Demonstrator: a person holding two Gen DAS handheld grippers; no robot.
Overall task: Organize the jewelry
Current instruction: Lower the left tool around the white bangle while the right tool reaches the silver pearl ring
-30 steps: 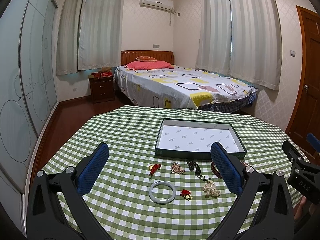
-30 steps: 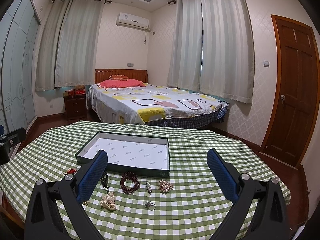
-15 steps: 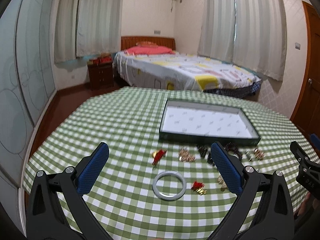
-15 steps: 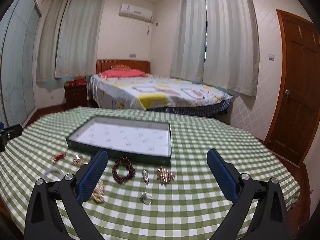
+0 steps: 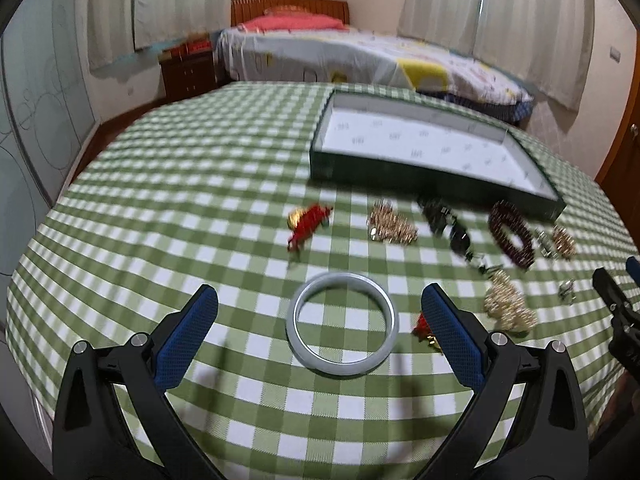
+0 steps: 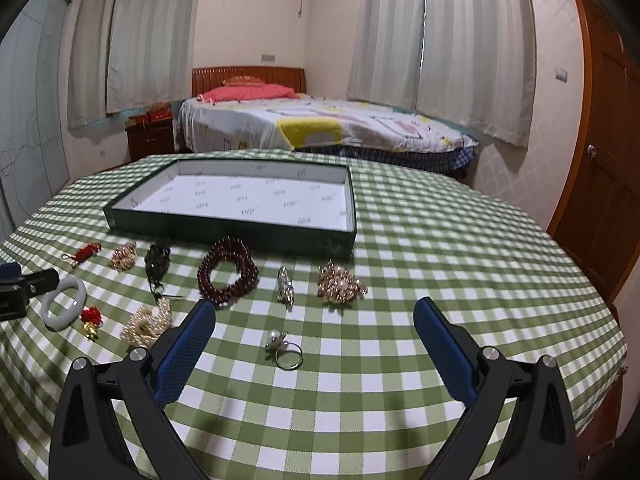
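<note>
In the left wrist view, the left gripper (image 5: 320, 312) is wide open and holds nothing. The pale bangle (image 5: 342, 324) lies flat on the checked table (image 5: 160, 200), right between the fingers. It is smooth and round — it could slip out or roll away if the squeeze is off.

In the right wrist view, the right gripper (image 6: 314, 330) is wide open and empty too. The little ring (image 6: 285, 350) sits near it. The box (image 6: 224, 222) is empty — a bump could scatter the small pieces.

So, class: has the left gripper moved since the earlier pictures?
Yes. The left gripper has come forward and down toward the table: the pale bangle, formerly ahead of its fingertips, now lies between them, and the tray looms larger.
</note>
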